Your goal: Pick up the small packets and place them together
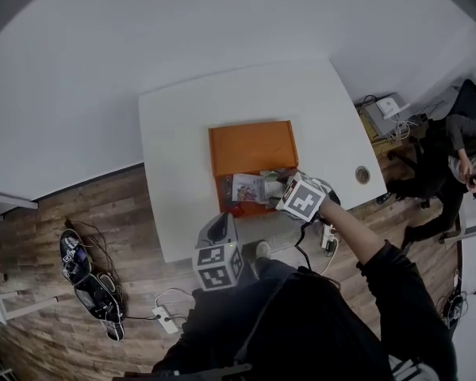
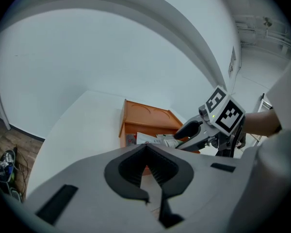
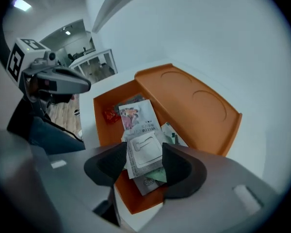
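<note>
Right gripper [image 3: 144, 152] gapes empty over packets [image 3: 136, 116] its jaws partly hide; left gripper [image 2: 146, 149] closed.

we see a white table [image 1: 190, 133] carrying an open orange box [image 1: 252, 145] near its front edge; a small round fitting [image 1: 362, 175] sits by its right edge.

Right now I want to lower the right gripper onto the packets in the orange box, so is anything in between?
Nothing visible. The right gripper hangs open straight over the packets. The orange box has its lid folded back, and the left gripper is shut, off at the table's near edge.
</note>
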A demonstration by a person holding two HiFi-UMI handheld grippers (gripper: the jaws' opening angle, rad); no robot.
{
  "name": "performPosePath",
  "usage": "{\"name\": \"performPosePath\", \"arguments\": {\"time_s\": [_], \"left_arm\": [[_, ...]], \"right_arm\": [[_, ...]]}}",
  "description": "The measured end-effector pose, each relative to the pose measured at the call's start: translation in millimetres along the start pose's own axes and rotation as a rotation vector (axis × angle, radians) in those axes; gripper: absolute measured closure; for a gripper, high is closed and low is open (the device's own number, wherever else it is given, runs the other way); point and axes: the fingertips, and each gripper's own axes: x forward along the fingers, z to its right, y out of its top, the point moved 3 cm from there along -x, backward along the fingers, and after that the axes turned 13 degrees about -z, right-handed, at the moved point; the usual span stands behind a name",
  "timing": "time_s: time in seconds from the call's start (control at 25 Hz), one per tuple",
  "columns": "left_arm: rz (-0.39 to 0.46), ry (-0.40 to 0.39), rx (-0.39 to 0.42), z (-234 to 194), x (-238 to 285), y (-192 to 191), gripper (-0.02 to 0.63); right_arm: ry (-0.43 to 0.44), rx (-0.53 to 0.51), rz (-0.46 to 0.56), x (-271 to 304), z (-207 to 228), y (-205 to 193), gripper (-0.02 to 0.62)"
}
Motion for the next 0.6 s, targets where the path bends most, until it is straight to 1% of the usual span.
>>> {"name": "performPosePath", "arguments": {"time_s": [0.12,0.32,0.44,0.52,0.6], "left_arm": [[0.006,-0.010,0.000,-4.7,1.0,6.1,0.607],[0.011,-0.015,-0.003,-10.1,3.1,13.3,0.607],[0.007,-0.016,-0.003,-12.0,4.3,15.9,0.607],[0.005,-0.018,0.001,-11.9,4.4,15.4,0.607],[0.002,-0.019,0.004,-11.0,4.3,14.2,0.607]], "right_arm": [[-0.012,-0.026,-0.073,12.3,6.0,0.2,0.396],[0.006,-0.038,-0.115,20.4,6.3,1.5,0.399],[0.027,-0.046,-0.148,22.6,5.8,2.3,0.413],[0.038,-0.045,-0.157,23.7,4.6,3.1,0.437],[0.042,-0.047,-0.161,23.3,2.7,2.8,0.493]]}}
